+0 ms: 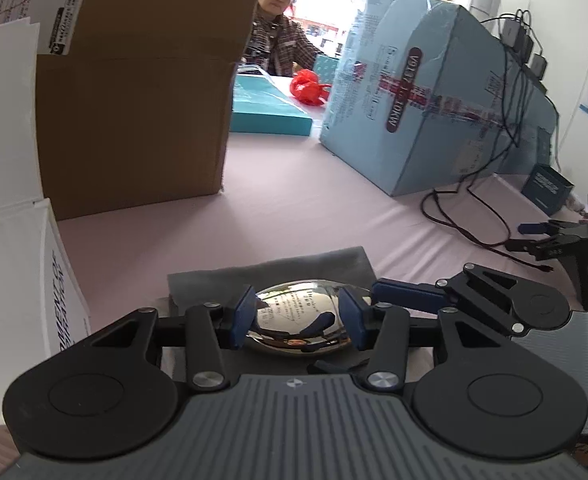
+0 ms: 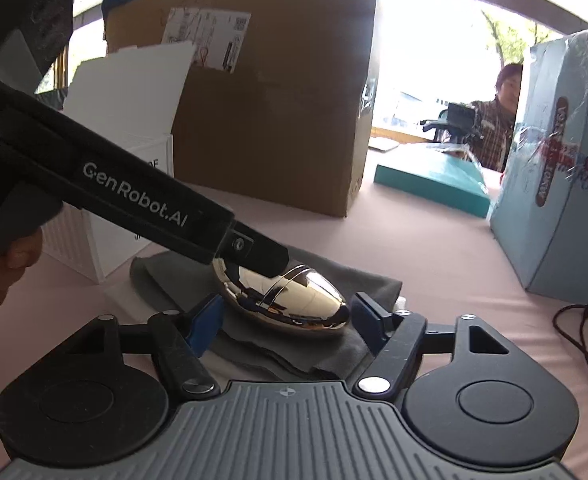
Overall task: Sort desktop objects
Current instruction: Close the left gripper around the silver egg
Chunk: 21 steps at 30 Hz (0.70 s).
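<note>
Chrome egg case (image 1: 300, 316) on grey cloth (image 1: 270, 268), long axis crosswise to left claw (image 1: 300, 316).
Left claw's pads bracket it, contact unclear; right claw (image 2: 284, 318) wide open, empty, at its tip.

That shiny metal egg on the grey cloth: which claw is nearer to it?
Left. The left claw has its blue pads on either side of the shiny egg, apparently touching. The right claw sits open around its near end, pads apart from it.

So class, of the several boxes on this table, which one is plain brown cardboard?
The large brown carton with shipping labels, behind the white box; the others are light blue or teal.
</note>
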Each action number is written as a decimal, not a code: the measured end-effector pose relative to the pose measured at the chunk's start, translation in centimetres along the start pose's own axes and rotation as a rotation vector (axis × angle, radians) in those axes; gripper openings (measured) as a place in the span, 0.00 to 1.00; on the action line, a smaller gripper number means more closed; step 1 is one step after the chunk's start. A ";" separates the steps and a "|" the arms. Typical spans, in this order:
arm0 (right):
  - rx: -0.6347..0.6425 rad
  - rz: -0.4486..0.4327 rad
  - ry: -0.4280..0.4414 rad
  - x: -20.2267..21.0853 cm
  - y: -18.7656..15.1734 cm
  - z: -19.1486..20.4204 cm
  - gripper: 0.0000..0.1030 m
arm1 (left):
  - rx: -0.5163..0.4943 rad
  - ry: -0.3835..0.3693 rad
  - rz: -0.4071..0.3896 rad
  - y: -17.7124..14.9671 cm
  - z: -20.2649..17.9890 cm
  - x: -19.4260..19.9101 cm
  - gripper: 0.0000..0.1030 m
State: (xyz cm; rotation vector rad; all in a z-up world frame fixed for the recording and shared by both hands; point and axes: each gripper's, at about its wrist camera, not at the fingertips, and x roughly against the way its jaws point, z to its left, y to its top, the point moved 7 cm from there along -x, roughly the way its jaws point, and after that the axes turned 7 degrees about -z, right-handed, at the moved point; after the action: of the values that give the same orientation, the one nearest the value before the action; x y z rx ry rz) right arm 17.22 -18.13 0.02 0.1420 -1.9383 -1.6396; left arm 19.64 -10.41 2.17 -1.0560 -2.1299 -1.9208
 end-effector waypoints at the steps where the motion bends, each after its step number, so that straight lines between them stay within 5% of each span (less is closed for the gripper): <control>1: 0.005 0.006 -0.002 -0.2 0.0 0.0 0.68 | 0.000 0.008 0.000 0.0 0.1 0.0 0.37; 5: 0.028 0.025 -0.007 -0.8 -0.2 0.2 0.69 | -0.002 0.045 0.012 0.2 0.5 -0.1 0.24; 11: 0.039 0.038 -0.006 -1.1 -0.5 0.2 0.70 | -0.113 0.180 0.056 0.4 0.6 0.2 0.25; 13: 0.038 0.039 -0.006 -1.2 -0.5 0.2 0.70 | -0.119 0.157 0.054 0.3 0.3 0.2 0.29; 15: 0.039 0.043 -0.002 -1.3 -0.6 0.3 0.74 | -0.121 0.123 0.069 0.2 0.0 0.0 0.59; 16: 0.041 0.045 0.001 -1.4 -0.6 0.3 0.75 | -0.120 0.100 0.086 0.0 -0.3 -0.2 0.66; 21: 0.044 0.054 0.008 -2.0 -0.5 0.3 0.76 | -0.111 0.065 0.117 -0.3 -0.8 -1.1 0.69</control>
State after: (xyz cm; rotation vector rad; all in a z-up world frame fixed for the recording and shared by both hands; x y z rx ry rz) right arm 18.56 -17.14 -1.23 0.1121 -1.9560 -1.5607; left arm 20.00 -11.60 1.57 -1.0942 -1.9028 -2.0100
